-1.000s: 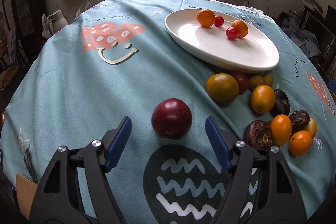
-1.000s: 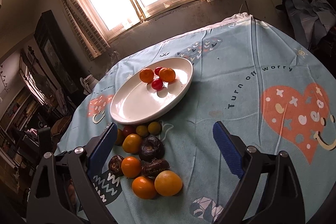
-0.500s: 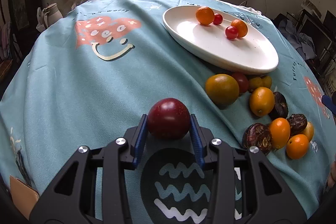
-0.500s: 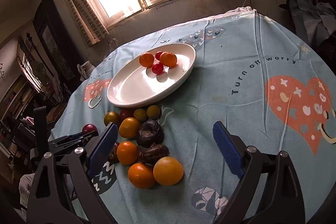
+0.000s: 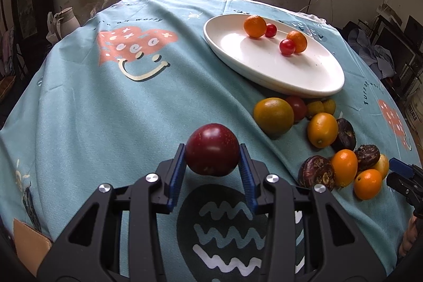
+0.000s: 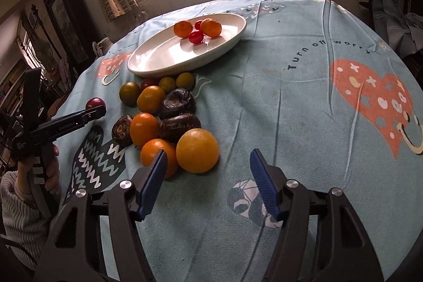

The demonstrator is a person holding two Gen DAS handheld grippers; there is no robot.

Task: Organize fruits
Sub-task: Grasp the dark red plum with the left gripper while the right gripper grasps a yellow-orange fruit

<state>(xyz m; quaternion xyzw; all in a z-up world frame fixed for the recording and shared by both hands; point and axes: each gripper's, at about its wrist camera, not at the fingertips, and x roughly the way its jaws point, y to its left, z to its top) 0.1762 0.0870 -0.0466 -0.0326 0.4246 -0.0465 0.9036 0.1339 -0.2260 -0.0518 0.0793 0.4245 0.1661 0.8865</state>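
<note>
My left gripper (image 5: 212,163) is shut on a dark red plum (image 5: 212,149) and holds it just above the blue tablecloth; it also shows in the right wrist view (image 6: 95,104). A white oval plate (image 5: 312,75) at the far right holds two oranges and two cherry tomatoes. A heap of loose fruit (image 5: 323,130) lies on the cloth below the plate. My right gripper (image 6: 207,177) is open and empty, low over the cloth, with a large orange (image 6: 197,150) of the heap just ahead of its left finger.
The round table is covered by a blue printed cloth (image 5: 105,110). A white jug (image 5: 64,24) stands off the table's far left edge. Windows and a wall lie behind. Furniture and clothes crowd the right side of the room.
My left gripper closed on the plum and lifted it slightly off the cloth. My right gripper came down and forward toward the near end of the fruit heap, still open.
</note>
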